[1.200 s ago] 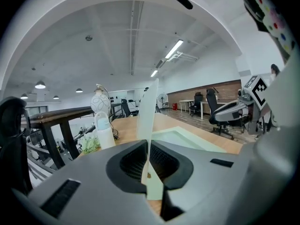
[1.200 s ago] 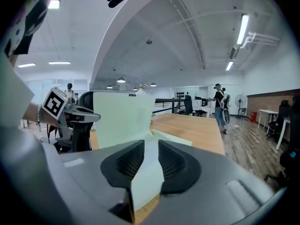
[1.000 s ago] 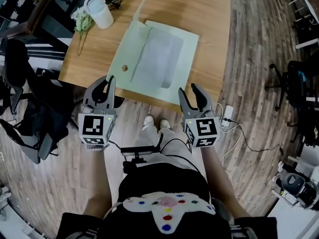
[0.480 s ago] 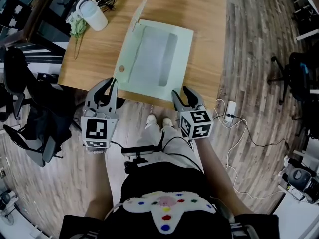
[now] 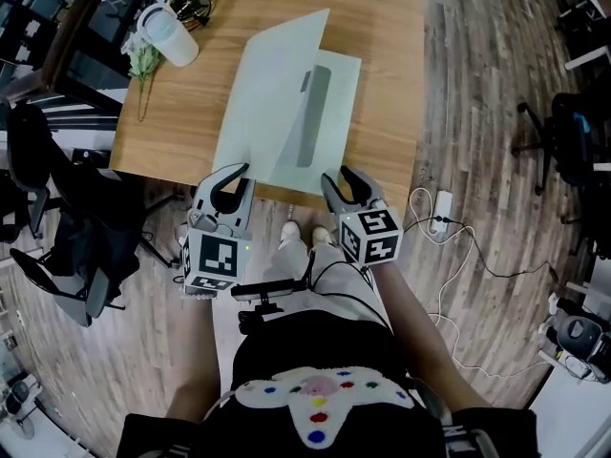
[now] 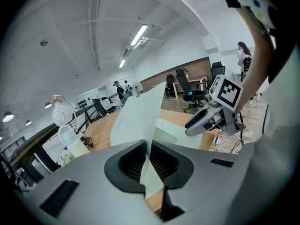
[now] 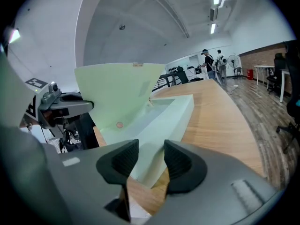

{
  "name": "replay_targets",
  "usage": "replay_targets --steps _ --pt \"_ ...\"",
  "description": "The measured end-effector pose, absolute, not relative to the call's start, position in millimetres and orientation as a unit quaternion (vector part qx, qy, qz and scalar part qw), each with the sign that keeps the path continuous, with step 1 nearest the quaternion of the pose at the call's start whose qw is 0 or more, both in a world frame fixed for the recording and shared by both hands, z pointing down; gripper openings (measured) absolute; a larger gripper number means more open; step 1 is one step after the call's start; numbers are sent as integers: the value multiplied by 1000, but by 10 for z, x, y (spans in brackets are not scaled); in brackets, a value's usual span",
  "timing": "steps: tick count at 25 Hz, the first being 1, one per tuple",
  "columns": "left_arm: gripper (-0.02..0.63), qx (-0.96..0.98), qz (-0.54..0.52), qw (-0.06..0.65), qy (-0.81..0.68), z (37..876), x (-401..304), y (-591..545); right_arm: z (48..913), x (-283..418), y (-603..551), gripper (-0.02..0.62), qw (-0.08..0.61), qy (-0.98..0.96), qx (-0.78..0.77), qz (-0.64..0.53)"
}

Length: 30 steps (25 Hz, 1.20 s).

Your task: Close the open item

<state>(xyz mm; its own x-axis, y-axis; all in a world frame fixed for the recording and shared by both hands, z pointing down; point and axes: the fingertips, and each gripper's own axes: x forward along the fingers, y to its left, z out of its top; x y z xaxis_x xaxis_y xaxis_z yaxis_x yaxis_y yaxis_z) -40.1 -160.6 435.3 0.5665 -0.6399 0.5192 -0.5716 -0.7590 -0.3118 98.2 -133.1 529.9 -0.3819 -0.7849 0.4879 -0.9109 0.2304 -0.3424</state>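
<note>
Swung up from lying flat open a second ago: pale green cardboard lid (image 5: pixel 272 93), tilted over shallow pale green box base (image 5: pixel 336 103) on light wooden table (image 5: pixel 382 17). Pinched at its near edge between jaws of left gripper (image 5: pixel 234 172). Just beside base's near corner, right gripper (image 5: pixel 341 177), jaws apart and closing, pressing on nothing.

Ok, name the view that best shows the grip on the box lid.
Left gripper view: the lid runs straight between the left tongs, pinched. Head view shows its raised panel from above; right gripper view, its inner face.
</note>
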Motion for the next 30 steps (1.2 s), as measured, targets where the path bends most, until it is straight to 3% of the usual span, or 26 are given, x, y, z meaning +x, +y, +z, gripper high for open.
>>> replay_targets --steps 10,30 --pt "28 -863 -408 122 272 4718 -90 -1434 5280 1009 -1341 166 103 -780 543 293" --pt "44 -824 -506 146 209 5267 106 -1335 5140 1283 -1443 173 110 -791 547 253"
